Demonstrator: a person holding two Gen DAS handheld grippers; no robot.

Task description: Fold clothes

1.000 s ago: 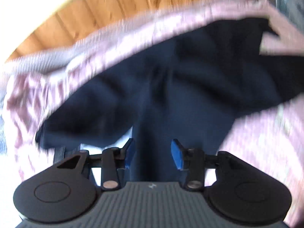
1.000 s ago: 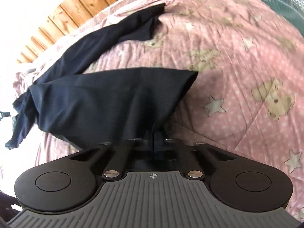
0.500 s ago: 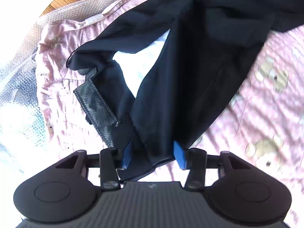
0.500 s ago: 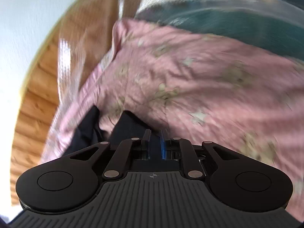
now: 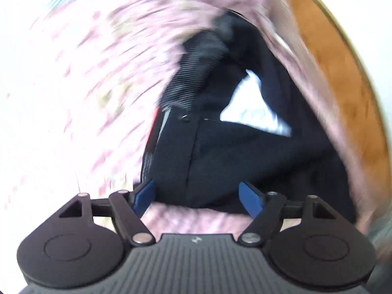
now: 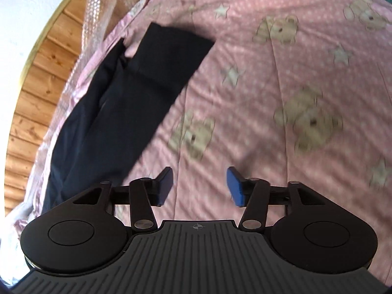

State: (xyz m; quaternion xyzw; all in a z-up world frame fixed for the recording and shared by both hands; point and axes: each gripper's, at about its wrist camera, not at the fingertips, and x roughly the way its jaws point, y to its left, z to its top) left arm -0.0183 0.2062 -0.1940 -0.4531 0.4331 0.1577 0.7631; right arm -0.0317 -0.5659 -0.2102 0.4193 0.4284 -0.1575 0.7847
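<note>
Dark trousers [image 6: 127, 103] are lying stretched along the left edge of a bed [image 6: 281, 78] covered in a pink bear-and-star quilt, the leg ends reaching toward the far left corner beside bubble wrap [image 6: 94, 14] and a wooden wall [image 6: 34, 93]. The right gripper [image 6: 198, 187] is hovering over bare quilt just beside the trousers, its blue fingers [image 6: 234, 187] spreading apart with nothing between them. In the blurred left wrist view, the left gripper [image 5: 197, 196] is also opening, its fingers [image 5: 250, 197] standing wide on either side of the trousers' waist end [image 5: 208, 152], where a button, mesh lining and white pocket cloth are showing; the pads are not pressing on the fabric. The cloth is looking light, thin and limp, likely to sag and slide over the soft quilt rather than hold a crease, so the firmer waistband and the hemmed leg ends are appearing the best places to pinch for the fold to come.
</note>
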